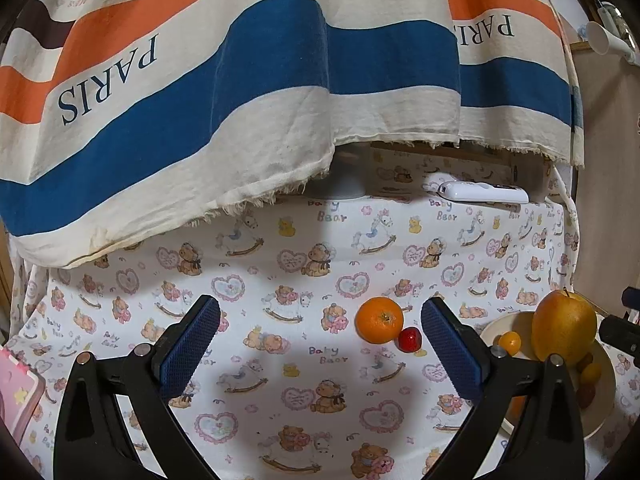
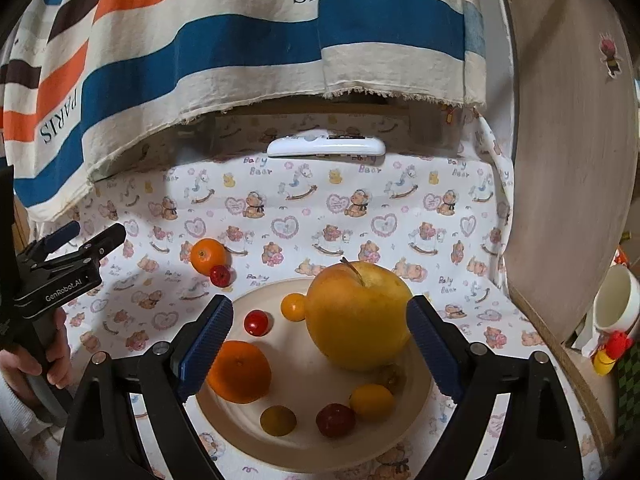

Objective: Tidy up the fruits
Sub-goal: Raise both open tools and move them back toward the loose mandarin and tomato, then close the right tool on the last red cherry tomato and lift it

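A cream plate on the bear-print cloth holds a big yellow apple, an orange and several small red and yellow fruits. My right gripper is open over the plate. The apple stands between its blue pads, close to the right pad and well apart from the left one. Left of the plate, a second orange and a small red fruit lie side by side on the cloth. My left gripper is open and holds nothing. Those two fruits lie just ahead, near its right finger.
A striped "PARIS" cloth hangs over the back of the table. A white remote lies under its hem. A wooden panel and a white cup stand at the right. A pink object sits at the left edge.
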A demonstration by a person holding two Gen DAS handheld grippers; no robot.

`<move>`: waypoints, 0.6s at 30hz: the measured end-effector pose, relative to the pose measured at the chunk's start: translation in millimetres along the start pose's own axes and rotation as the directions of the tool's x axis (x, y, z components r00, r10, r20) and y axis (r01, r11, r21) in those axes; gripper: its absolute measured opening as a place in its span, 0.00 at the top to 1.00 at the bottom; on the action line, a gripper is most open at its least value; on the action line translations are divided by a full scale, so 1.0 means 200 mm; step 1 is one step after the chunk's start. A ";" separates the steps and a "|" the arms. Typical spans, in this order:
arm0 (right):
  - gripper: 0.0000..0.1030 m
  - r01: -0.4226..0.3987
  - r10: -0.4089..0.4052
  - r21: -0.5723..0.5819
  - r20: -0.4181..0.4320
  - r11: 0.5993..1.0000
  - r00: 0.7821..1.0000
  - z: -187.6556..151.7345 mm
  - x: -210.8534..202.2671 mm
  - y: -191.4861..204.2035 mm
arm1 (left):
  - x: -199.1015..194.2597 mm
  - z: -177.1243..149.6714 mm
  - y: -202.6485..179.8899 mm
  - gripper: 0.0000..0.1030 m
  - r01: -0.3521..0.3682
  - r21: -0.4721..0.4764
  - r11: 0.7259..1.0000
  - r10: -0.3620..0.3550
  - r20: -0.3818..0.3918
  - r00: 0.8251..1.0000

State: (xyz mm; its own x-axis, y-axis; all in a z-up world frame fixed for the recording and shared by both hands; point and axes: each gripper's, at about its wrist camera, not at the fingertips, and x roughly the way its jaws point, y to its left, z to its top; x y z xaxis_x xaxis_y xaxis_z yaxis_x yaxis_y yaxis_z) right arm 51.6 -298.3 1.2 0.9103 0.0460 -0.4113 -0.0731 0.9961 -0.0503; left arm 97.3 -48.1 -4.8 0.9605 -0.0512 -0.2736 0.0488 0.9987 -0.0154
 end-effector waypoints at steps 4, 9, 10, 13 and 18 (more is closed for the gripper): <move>0.13 0.004 -0.004 -0.047 0.010 0.999 1.000 0.06 -0.03 0.07 | 0.01 0.00 0.01 0.03 -0.007 -0.002 1.000 0.007 -0.001 1.000; 0.13 -0.016 0.018 -0.100 0.017 0.995 1.000 0.20 -0.03 0.20 | 0.02 0.00 0.05 0.03 -0.033 -0.003 0.999 0.033 -0.002 0.999; 0.13 -0.020 0.021 -0.098 0.015 0.995 1.000 0.21 -0.02 0.22 | 0.03 0.01 0.06 0.03 -0.041 -0.005 0.999 0.041 -0.003 0.999; 0.12 -0.041 0.040 -0.060 -0.028 0.997 0.999 0.28 0.07 0.25 | 0.04 0.01 0.10 0.03 -0.045 -0.029 0.999 0.045 -0.015 0.999; 0.13 -0.090 0.095 0.036 -0.181 0.995 0.979 0.32 0.33 0.27 | 0.07 0.01 0.15 0.03 -0.068 -0.064 0.996 0.066 -0.040 0.997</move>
State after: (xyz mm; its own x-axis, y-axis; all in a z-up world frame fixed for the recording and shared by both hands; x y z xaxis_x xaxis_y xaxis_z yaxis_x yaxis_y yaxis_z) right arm 135.1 -236.4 30.0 0.8104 0.1259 -0.5722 -0.1398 0.9900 0.0198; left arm 112.4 -19.1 -6.7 0.9499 0.0147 -0.3123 -0.0346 0.9977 -0.0582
